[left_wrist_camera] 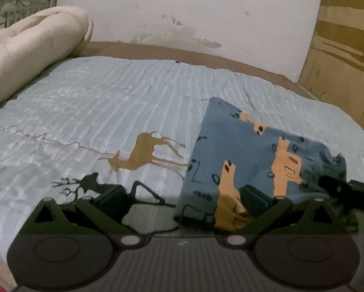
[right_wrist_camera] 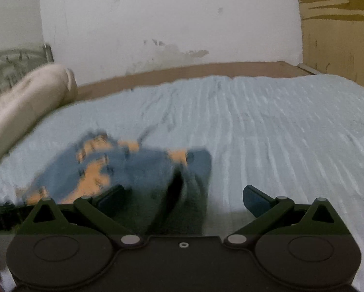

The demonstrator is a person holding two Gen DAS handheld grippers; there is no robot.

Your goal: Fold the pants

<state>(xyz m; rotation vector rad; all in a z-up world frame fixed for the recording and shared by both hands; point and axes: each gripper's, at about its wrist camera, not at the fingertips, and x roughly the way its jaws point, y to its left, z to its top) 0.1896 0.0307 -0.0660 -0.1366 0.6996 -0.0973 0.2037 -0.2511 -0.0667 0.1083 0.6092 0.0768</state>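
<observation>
on the pale blue bed (left_wrist_camera: pixel 109 92), your left hand-held gripper (left_wrist_camera: pixel 182 199) and right hand-held gripper (right_wrist_camera: pixel 182 199) gape empty beside the folded pants (left_wrist_camera: pixel 242 150).

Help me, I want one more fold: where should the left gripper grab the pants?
Probably the near left corner of the pants. It lies flat by the open left gripper, with bare bedspread beside it, so come in low from the left.

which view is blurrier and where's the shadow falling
Right wrist view: motion-smeared, the pants have soft edges and their print is unreadable. Left wrist view: sharper, pants print crisp, and a dark shadow lies on the bedspread just ahead of the open left gripper; both views bend at the edges.
</observation>
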